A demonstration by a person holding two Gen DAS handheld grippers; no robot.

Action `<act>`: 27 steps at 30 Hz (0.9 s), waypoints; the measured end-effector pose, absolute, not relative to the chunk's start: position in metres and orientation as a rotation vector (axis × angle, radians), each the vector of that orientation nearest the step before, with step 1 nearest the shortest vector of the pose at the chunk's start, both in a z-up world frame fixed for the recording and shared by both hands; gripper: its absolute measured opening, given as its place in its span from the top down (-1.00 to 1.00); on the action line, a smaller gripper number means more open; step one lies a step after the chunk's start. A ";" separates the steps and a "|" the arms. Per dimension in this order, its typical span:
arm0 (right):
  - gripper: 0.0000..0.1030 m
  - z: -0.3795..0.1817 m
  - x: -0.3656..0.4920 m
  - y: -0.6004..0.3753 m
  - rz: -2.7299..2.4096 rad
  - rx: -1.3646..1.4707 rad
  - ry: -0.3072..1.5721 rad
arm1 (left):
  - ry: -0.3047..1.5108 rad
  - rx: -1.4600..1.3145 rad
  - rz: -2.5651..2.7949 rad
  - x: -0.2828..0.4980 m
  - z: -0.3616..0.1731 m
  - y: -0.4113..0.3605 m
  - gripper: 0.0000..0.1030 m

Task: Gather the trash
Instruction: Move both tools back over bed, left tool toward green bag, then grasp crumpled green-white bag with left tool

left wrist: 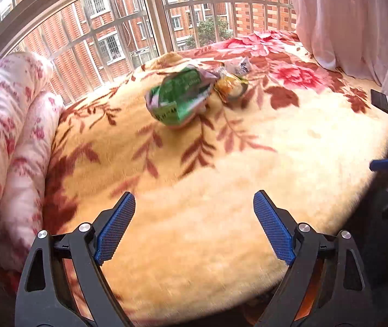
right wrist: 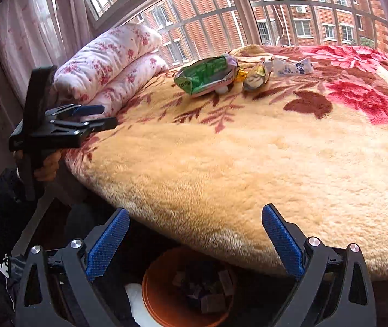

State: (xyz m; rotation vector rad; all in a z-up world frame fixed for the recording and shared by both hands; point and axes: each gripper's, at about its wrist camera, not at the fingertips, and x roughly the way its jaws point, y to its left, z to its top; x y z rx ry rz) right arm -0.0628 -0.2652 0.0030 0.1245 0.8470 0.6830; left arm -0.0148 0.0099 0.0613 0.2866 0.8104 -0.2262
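Both the left gripper (left wrist: 194, 199) and right gripper (right wrist: 195, 214) hang open over the blanket's (right wrist: 248, 163) near edge, wrappers (left wrist: 179, 96) far upper centre, bin (right wrist: 153, 294) below.

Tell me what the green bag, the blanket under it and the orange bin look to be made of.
Green bag: thin printed plastic film, probably; it is crumpled with glossy creases.
Blanket: plush synthetic fleece, judging by its fuzzy matte pile and printed flowers.
Orange bin: likely moulded plastic, with a smooth, evenly coloured rim, though it sits in shadow.
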 end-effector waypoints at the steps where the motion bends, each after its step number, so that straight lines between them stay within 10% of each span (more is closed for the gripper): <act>1: -0.87 0.004 -0.058 -0.265 0.679 0.141 0.840 | 0.805 0.295 -0.221 0.004 0.066 0.009 -0.71; 24: -0.89 -0.029 0.006 -0.291 0.597 0.301 0.882 | 1.110 0.433 -0.365 0.260 0.000 -0.008 -0.73; 27: -0.89 -0.029 0.007 -0.292 0.599 0.309 0.878 | 1.110 0.311 -0.401 0.259 0.000 -0.004 -0.25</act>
